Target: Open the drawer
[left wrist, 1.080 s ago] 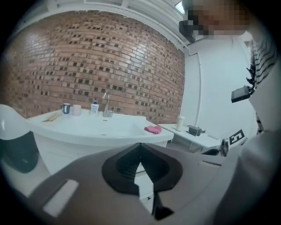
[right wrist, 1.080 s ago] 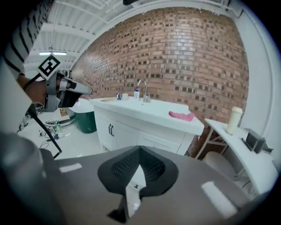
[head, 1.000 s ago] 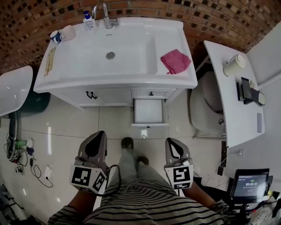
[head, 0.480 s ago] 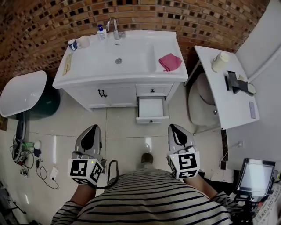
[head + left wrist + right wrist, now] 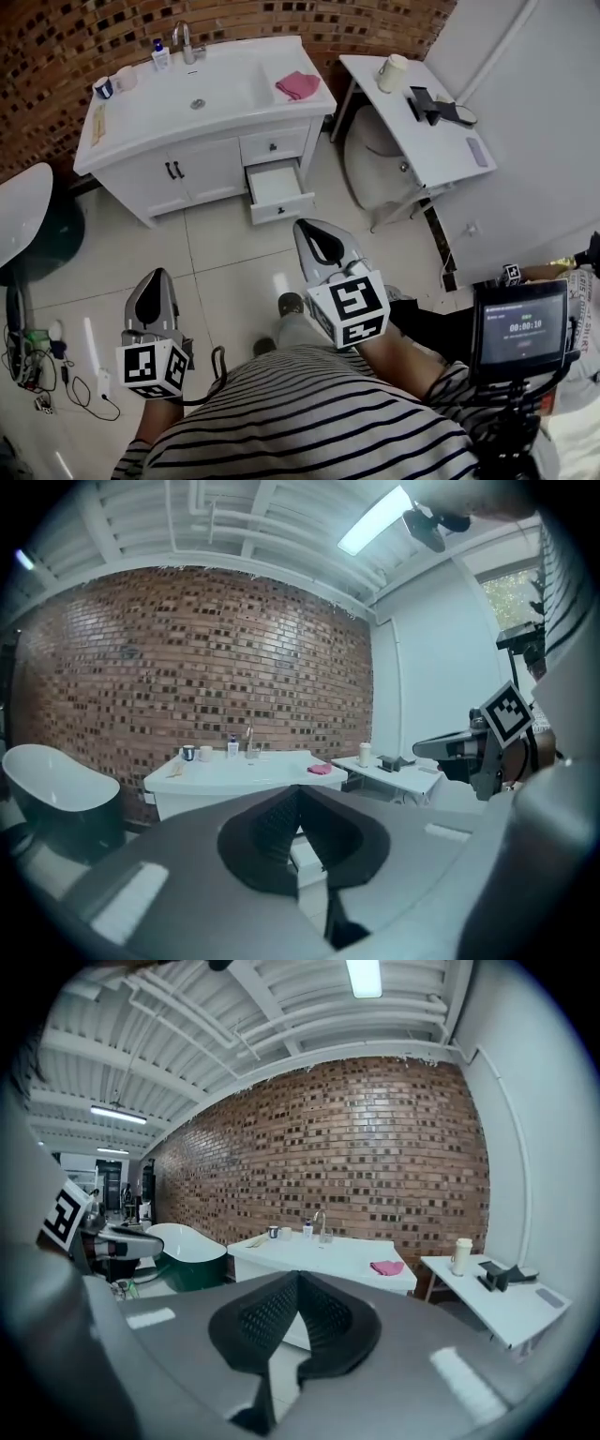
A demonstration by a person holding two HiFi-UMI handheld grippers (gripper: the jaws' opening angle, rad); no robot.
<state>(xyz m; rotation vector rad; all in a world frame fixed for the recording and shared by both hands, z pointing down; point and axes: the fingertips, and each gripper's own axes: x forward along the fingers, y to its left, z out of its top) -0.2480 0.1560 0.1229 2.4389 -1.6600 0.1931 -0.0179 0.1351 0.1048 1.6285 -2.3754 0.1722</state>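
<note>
The white vanity (image 5: 178, 159) stands against the brick wall at the upper left of the head view. Its lower right drawer (image 5: 279, 190) is pulled out and looks empty; the small drawer (image 5: 272, 145) above it is closed. Both grippers hang over the tiled floor, well short of the vanity. My left gripper (image 5: 153, 284) is shut with nothing in it, low at the left. My right gripper (image 5: 317, 234) is shut and empty too, held higher and nearer the open drawer. In the gripper views the left gripper (image 5: 298, 789) and the right gripper (image 5: 297, 1274) have their jaws closed tip to tip, pointing at the distant vanity (image 5: 323, 1255).
A pink cloth (image 5: 297, 84) lies on the vanity top beside the sink. A white side table (image 5: 417, 127) with a cup stands to the right, a dark bathtub (image 5: 19, 220) to the left. Cables (image 5: 33, 361) lie on the floor. A screen on a stand (image 5: 520, 326) is at my right.
Both grippers have drawn back from the vanity and risen, the right one more. The vanity now sits farther off at the upper left. The drawer stays pulled out.
</note>
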